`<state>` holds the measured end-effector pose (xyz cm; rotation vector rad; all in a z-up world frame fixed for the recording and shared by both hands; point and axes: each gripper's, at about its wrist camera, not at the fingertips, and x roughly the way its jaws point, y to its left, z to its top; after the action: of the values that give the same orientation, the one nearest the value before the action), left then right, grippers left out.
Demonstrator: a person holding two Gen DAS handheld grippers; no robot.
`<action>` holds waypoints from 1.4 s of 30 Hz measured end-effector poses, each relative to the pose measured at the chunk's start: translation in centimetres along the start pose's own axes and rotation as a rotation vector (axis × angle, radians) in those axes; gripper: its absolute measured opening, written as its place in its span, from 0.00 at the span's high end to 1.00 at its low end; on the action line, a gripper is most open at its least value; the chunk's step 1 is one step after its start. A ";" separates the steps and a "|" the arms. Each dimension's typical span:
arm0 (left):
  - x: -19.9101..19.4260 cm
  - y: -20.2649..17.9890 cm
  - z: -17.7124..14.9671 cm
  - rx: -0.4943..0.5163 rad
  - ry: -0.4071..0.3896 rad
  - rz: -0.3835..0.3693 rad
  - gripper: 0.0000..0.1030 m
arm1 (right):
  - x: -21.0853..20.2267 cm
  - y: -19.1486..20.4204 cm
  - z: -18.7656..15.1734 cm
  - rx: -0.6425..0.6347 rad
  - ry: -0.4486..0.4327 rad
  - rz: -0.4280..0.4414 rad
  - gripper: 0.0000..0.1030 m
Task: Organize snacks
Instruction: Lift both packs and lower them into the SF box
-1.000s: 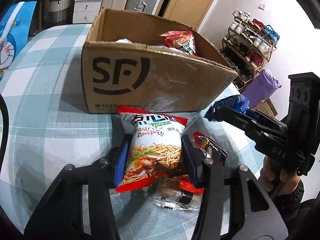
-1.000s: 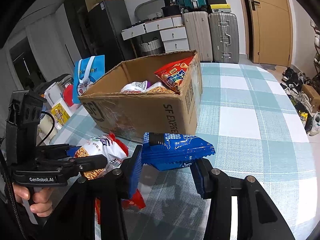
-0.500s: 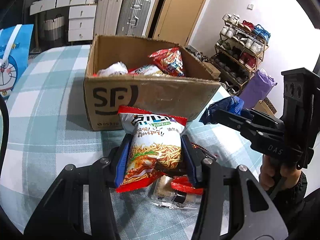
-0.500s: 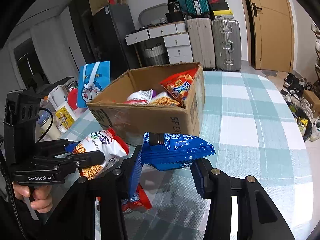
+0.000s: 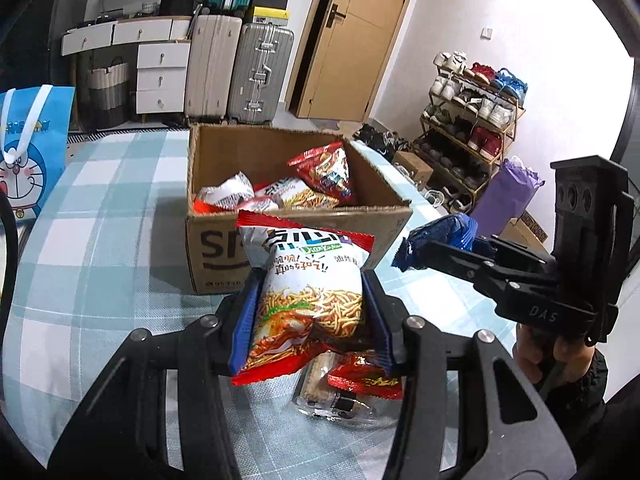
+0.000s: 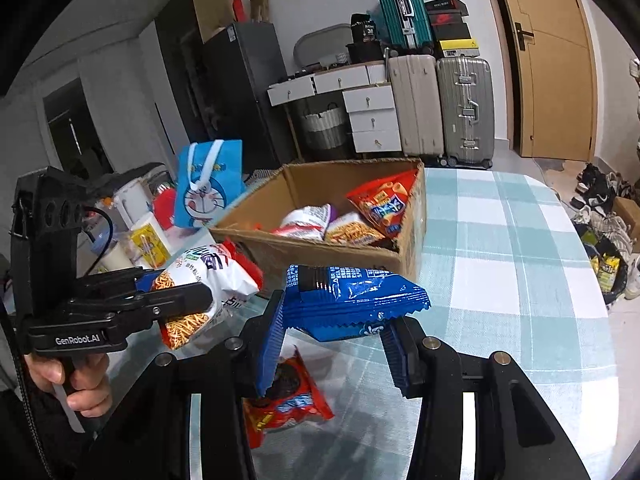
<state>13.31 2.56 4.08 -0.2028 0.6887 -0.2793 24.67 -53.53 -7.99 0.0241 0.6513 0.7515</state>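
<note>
Checked teal-and-white cloth covers my table [image 6: 500, 240], where a corrugated cardboard box [image 5: 296, 236] holds crinkly packets before hard-shell suitcases [image 6: 440, 108]. My left gripper [image 5: 310, 312] pinches a puffy noodle-snack bag [image 5: 308, 304] above the cloth near the box; my right gripper [image 6: 336, 332] squeezes a glossy blue packet [image 6: 352, 296] there too.

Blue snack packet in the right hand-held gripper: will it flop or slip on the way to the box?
The blue packet probably stays fairly flat: it juts past the right hand-held gripper without drooping. Its glossy film may be slippery. It looks puffed and light, so a hard squeeze could crush what is inside.
</note>
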 end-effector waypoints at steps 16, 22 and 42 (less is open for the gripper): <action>-3.4 -0.1 1.6 -0.011 -0.072 0.035 0.56 | -2.5 0.5 1.2 0.015 -0.068 0.001 0.56; -4.4 0.1 3.2 -0.012 -0.101 0.055 0.56 | -3.1 0.6 2.6 0.006 -0.087 -0.009 0.56; -2.8 0.8 8.9 -0.001 -0.127 0.120 0.56 | -1.2 0.2 6.8 -0.002 -0.084 -0.020 0.56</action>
<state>17.14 5.03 12.28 -0.1775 0.5730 -0.1502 27.68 -52.81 -1.82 0.0471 0.5704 0.7285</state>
